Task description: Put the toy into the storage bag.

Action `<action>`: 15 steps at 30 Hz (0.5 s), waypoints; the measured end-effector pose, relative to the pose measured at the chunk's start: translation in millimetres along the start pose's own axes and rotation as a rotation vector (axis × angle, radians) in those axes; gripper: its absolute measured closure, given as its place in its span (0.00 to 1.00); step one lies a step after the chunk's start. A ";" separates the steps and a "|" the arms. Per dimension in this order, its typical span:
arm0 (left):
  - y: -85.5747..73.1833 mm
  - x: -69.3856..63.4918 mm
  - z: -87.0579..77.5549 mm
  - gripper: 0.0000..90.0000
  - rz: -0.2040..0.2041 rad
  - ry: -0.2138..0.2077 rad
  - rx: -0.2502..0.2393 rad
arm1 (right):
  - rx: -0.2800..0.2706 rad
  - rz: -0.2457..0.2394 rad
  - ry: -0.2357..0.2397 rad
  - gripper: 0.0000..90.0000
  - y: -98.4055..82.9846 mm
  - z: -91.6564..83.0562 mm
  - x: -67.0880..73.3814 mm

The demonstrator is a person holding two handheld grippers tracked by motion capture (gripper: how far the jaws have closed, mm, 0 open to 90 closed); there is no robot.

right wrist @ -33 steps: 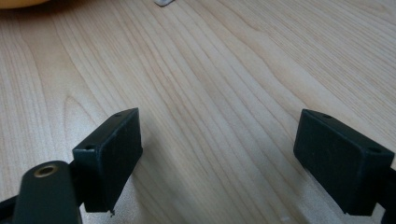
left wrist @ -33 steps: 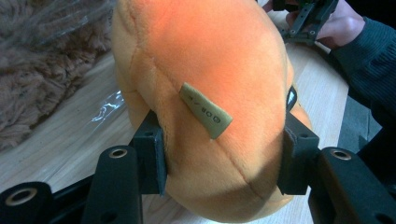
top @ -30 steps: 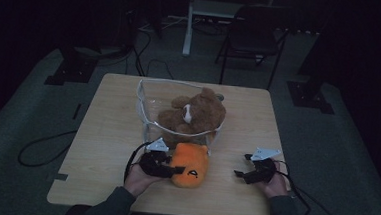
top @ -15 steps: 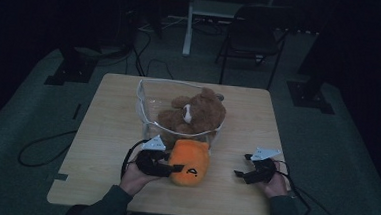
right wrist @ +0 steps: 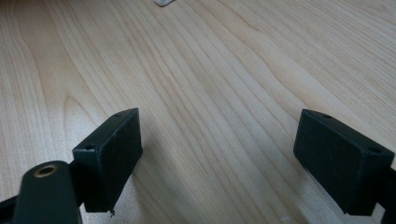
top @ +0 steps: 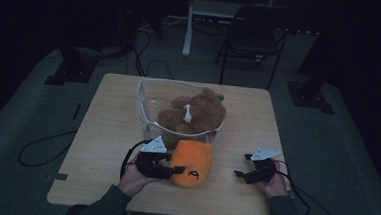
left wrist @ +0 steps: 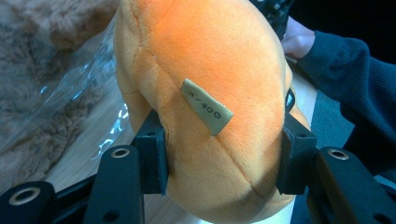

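Low in the middle of the high view, the left tool pinches the round orange plush toy between its pads. Compared with a second ago, the toy has tipped up toward the clear plastic bag holding a brown teddy bear, so bagging looks near. Lower right, the right tool sits spread over the wooden counter.

Both tools are black. The left tool and right tool each carry a grey three-cornered plate on top and trail a black cable. Their jaws end in flat rectangular black pads, with brass-ringed screw holes in the arms behind. The person wears dark blue ribbed sleeves.
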State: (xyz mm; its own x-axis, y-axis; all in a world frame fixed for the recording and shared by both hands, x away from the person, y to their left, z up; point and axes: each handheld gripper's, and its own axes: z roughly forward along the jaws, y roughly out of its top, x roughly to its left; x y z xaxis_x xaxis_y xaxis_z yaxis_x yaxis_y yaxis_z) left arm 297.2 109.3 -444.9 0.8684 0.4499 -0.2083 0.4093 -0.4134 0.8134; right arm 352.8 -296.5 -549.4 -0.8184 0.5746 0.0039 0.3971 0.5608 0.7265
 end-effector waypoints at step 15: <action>10.4 -8.2 -11.0 0.53 0.037 -0.016 -0.034 | -0.001 0.001 0.000 0.16 0.0 0.0 0.1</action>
State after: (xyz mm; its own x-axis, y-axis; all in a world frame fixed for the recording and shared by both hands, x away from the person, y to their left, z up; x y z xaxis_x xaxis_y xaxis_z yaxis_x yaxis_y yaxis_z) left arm 291.2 110.0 -428.8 0.8873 0.4221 -0.1856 0.3669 -0.4024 0.8387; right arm 352.7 -296.5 -549.4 -0.8181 0.5751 0.0045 0.3975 0.5597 0.7271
